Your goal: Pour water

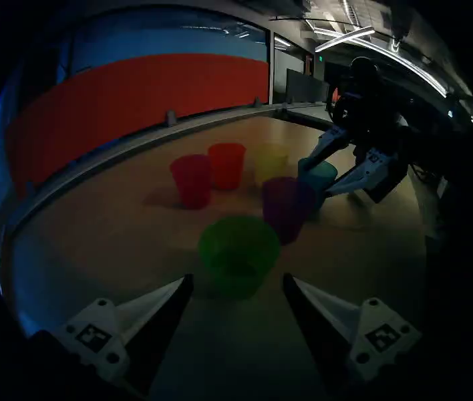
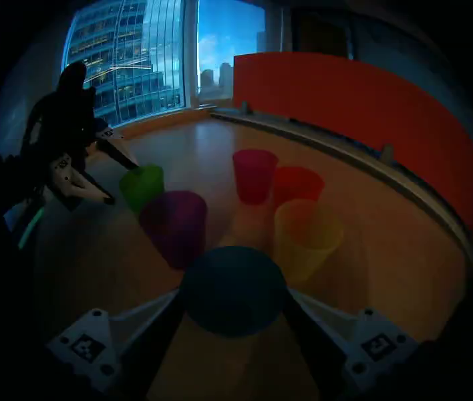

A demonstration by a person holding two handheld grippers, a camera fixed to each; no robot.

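Observation:
A green cup (image 1: 238,254) stands upright on the wooden table (image 1: 123,227), just ahead of my left gripper (image 1: 236,281), which is open with its fingertips at either side of the cup's base. A teal cup (image 2: 233,291) sits between the fingers of my right gripper (image 2: 233,297). That gripper is spread as wide as the left one, and I cannot tell whether it touches the cup. In the left gripper view the right gripper (image 1: 317,182) flanks the teal cup (image 1: 319,175). In the right gripper view the left gripper (image 2: 123,184) reaches the green cup (image 2: 143,187).
Purple (image 1: 287,206), yellow (image 1: 271,162), orange-red (image 1: 227,165) and crimson (image 1: 192,180) cups stand clustered between the two grippers. A low rail and a red wall panel (image 1: 136,93) border the table's far side. Tall windows (image 2: 136,60) lie behind the left gripper.

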